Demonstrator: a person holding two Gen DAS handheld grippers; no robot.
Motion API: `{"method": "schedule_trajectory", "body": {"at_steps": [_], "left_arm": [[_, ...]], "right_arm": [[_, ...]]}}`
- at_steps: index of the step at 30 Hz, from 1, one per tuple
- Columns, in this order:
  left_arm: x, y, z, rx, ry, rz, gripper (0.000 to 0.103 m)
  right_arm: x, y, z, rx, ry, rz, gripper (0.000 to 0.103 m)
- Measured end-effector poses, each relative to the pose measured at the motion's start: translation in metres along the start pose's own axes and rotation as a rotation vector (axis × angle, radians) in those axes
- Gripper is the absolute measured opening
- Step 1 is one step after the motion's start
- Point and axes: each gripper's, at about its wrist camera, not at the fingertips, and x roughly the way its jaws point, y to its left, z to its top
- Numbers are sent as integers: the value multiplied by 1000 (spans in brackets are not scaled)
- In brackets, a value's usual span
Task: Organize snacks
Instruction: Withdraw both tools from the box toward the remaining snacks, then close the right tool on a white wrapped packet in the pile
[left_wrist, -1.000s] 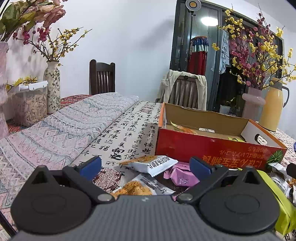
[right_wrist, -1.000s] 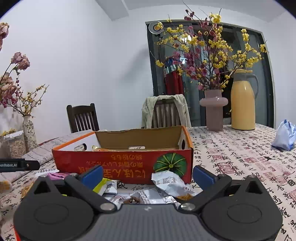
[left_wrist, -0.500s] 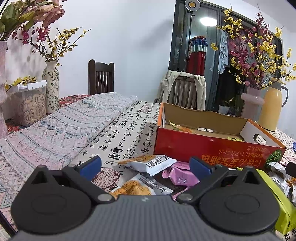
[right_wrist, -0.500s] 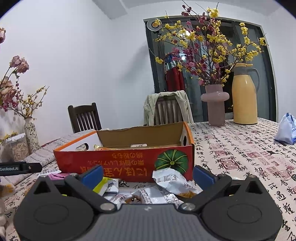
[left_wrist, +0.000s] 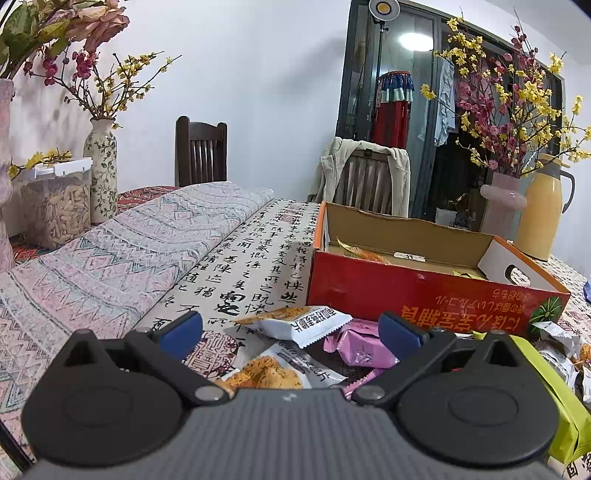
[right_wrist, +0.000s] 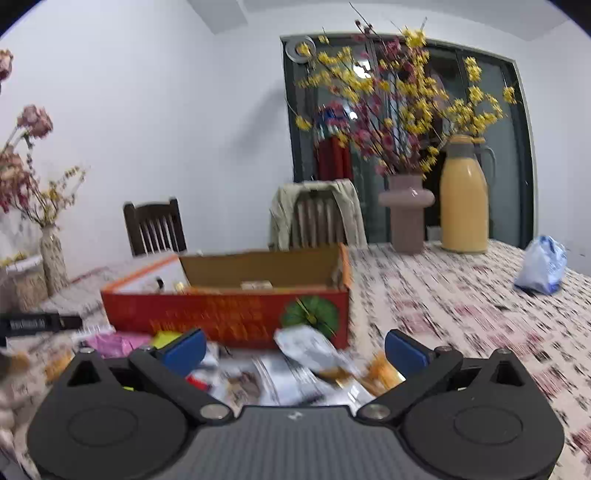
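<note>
A red cardboard box (left_wrist: 424, 295) stands open on the table, with a few packets lying inside. Loose snack packets lie in front of it: a white packet (left_wrist: 299, 323), pink packets (left_wrist: 360, 345) and a green bag (left_wrist: 554, 398). My left gripper (left_wrist: 290, 330) is open just above the white and pink packets, holding nothing. In the right wrist view the same box (right_wrist: 229, 306) is ahead, with a white crumpled packet (right_wrist: 310, 349) and other wrappers before it. My right gripper (right_wrist: 293, 349) is open over that pile, empty. The view is motion-blurred.
A folded patterned cloth (left_wrist: 110, 258) covers the table's left part. Vases with flowers (left_wrist: 99, 166), a seed jar (left_wrist: 57, 206), a pink vase (right_wrist: 406, 214), a yellow thermos (right_wrist: 463, 199) and a blue-white bag (right_wrist: 543, 266) stand around. Two chairs (left_wrist: 201, 151) are behind the table.
The right gripper has dropped lower and swung toward the packets in front of the box, blurring its view. The left gripper has barely moved. Both stay open.
</note>
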Motion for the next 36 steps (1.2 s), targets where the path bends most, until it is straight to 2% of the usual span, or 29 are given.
{"method": "schedule_trajectory", "body": {"at_steps": [10, 17, 20, 23, 25, 28, 31, 36], "left_arm": [[0, 0, -1, 2, 4, 3, 103], [0, 0, -1, 1, 5, -4, 103], [0, 0, -1, 0, 6, -6, 103], [0, 0, -1, -1, 6, -5, 103], [0, 0, -1, -1, 7, -6, 103], [1, 0, -1, -1, 7, -6, 103], [1, 0, -1, -2, 6, -6, 103], [0, 0, -1, -1, 6, -7, 103]], "right_arm": [[0, -25, -20, 24, 123, -92, 103], [16, -26, -24, 7, 209, -77, 101], [23, -28, -22, -17, 227, -74, 96], [28, -31, -20, -33, 243, -62, 83], [29, -31, -20, -38, 254, -35, 68], [27, -28, -23, -53, 255, -14, 54], [25, -24, -23, -65, 251, 7, 46], [18, -20, -21, -48, 200, 8, 40]]}}
